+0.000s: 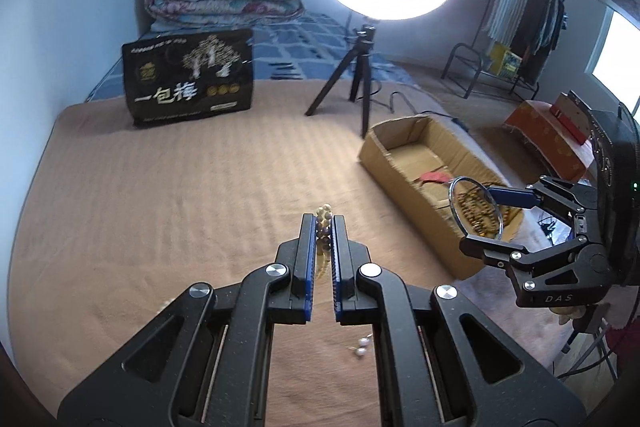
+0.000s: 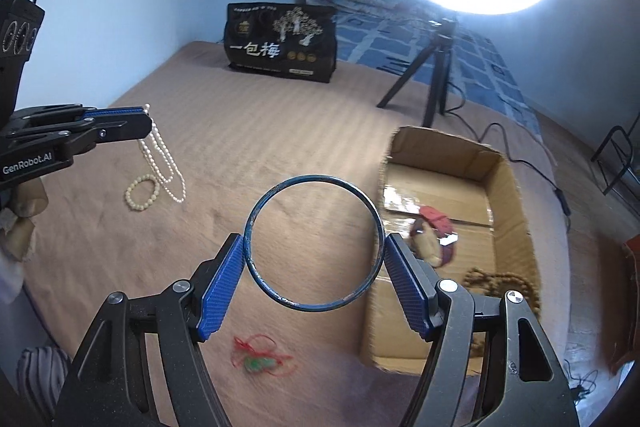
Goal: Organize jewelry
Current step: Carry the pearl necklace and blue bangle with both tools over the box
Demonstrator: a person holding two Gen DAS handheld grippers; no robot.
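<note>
Above the tan bedspread (image 2: 248,115), the left gripper (image 2: 150,123) was clamped on a pearl necklace (image 2: 166,163), jaws narrow, the strands hanging down toward a pearl bracelet (image 2: 142,193) lying on the spread. The right gripper (image 2: 314,263) held a thin blue bangle (image 2: 314,245) across its width, pads (image 2: 224,283) pressed against opposite sides of the ring, near the left wall of the cardboard box (image 2: 516,195) at the bedspread's right edge. Brown beads (image 2: 496,281) and a red item (image 2: 436,217) lay inside the box. A red-corded green pendant (image 2: 260,359) rested on the spread near its front edge. Pearl earrings (image 1: 362,345) lay below the left gripper.
</note>
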